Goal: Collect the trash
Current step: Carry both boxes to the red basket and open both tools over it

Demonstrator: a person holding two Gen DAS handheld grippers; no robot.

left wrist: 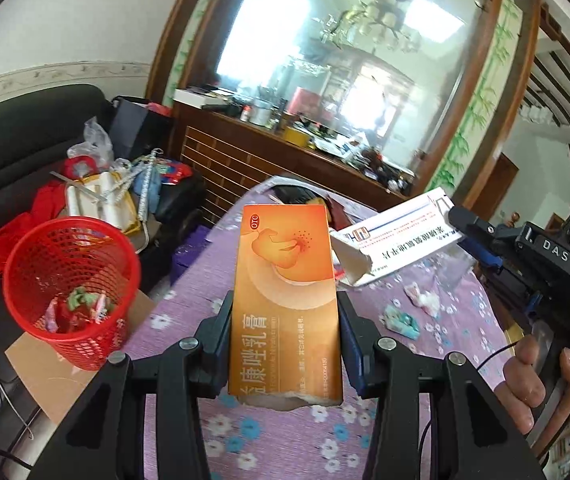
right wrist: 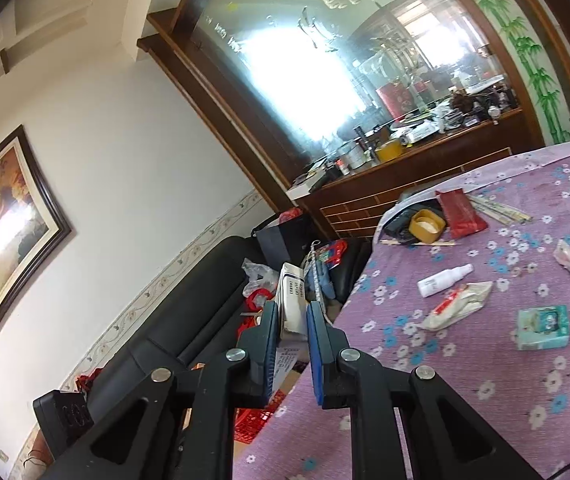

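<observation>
Left gripper (left wrist: 285, 312) beside table edge (left wrist: 173, 292)

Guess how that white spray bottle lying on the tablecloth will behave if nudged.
The white spray bottle lies on its side and looks round, so it would probably roll. It is small plastic, likely light and stiff. The smooth body may slip between pads; the tablecloth might damp rolling somewhat.

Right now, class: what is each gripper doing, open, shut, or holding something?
Left gripper: shut on the orange cardboard medicine box.
Right gripper: shut on the white cardboard medicine box.
</observation>
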